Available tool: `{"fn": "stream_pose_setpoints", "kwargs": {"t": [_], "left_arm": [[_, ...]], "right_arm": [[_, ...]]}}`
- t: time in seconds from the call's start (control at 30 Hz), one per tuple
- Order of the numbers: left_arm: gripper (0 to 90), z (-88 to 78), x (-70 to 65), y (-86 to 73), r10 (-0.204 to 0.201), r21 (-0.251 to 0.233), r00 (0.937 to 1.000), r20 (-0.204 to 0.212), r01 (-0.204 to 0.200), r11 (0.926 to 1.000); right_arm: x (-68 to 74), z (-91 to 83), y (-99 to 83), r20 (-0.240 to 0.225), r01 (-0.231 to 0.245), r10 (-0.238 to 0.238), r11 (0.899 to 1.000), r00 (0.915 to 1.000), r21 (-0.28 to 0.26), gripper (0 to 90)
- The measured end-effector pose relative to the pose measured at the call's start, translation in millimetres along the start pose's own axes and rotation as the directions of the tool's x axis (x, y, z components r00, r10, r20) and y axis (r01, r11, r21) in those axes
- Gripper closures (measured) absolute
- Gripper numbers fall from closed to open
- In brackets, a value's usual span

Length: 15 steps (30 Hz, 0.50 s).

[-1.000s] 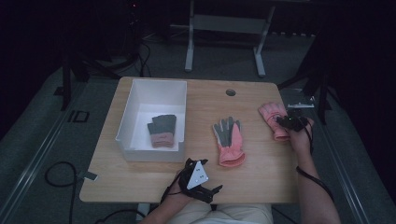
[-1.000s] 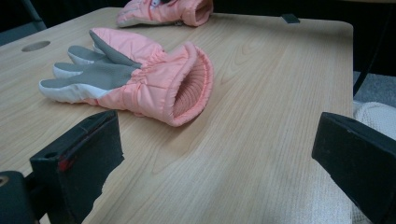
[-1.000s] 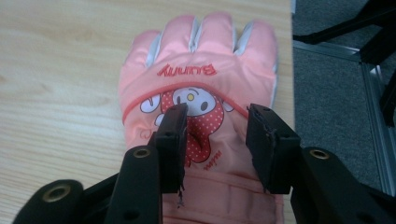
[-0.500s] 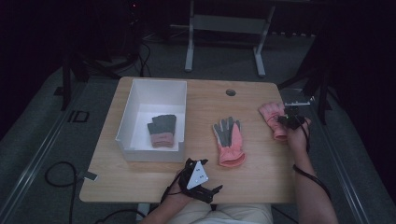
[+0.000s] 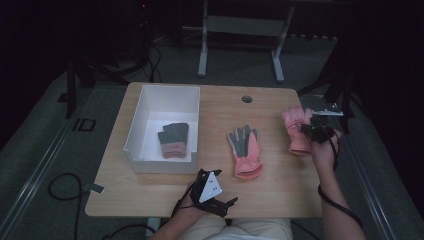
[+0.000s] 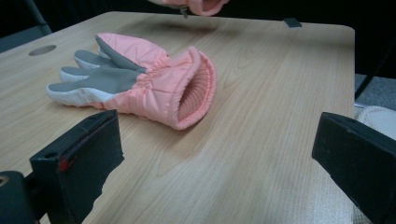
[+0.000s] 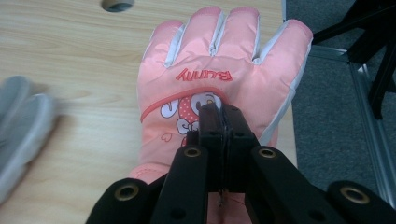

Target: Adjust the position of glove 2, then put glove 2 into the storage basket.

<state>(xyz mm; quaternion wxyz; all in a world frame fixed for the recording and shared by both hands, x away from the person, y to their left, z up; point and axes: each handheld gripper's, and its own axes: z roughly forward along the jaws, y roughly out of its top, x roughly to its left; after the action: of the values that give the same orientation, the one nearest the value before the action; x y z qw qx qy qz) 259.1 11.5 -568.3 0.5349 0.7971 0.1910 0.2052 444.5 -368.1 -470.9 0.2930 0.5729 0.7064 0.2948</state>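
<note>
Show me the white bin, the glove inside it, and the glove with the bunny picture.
white bin (image 5: 133, 131): high view, left wall.
glove in bin (image 5: 174, 140): high view, its middle.
bunny glove (image 7: 205, 81): right gripper view, back of hand.

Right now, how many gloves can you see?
3: a grey and pink glove in the white bin, a pink glove palm-up mid-table, and a pink bunny glove pinched by the right gripper.

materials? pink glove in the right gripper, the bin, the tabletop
Pink glove: looks like smooth, faintly shiny synthetic shell, quilted seams, printed cartoon and lettering; the right gripper pinches a fold of it.
Bin: probably moulded white plastic, thin straight walls, matte.
Tabletop: light wood grain, most likely laminate, going by the even, low-sheen surface.
</note>
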Motion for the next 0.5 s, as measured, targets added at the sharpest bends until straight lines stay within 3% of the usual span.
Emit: {"fn": "stream_pose_setpoints", "kwargs": {"t": [0.17,0.27,0.5], "left_arm": [[1.5,-0.3,0.9,0.1,-0.006,-0.002,1.0,-0.001,0.006,1.0],[1.5,-0.4,0.7,0.9,0.0,-0.001,1.0,-0.002,0.0,1.0],[1.5,-1.6,0.8,1.5,0.003,-0.007,1.0,-0.005,-0.003,1.0]], "right_arm": [[11.2,-21.4,-9.1,0.008,-0.002,0.003,1.0,1.0,-0.022,88.6],[18.7,-36.6,-19.5,0.004,-0.028,0.028,0.999,0.9996,-0.038,88.5],[27.3,-47.2,-37.0,-0.012,-0.054,0.054,0.998,0.9985,-0.034,88.5]]}}
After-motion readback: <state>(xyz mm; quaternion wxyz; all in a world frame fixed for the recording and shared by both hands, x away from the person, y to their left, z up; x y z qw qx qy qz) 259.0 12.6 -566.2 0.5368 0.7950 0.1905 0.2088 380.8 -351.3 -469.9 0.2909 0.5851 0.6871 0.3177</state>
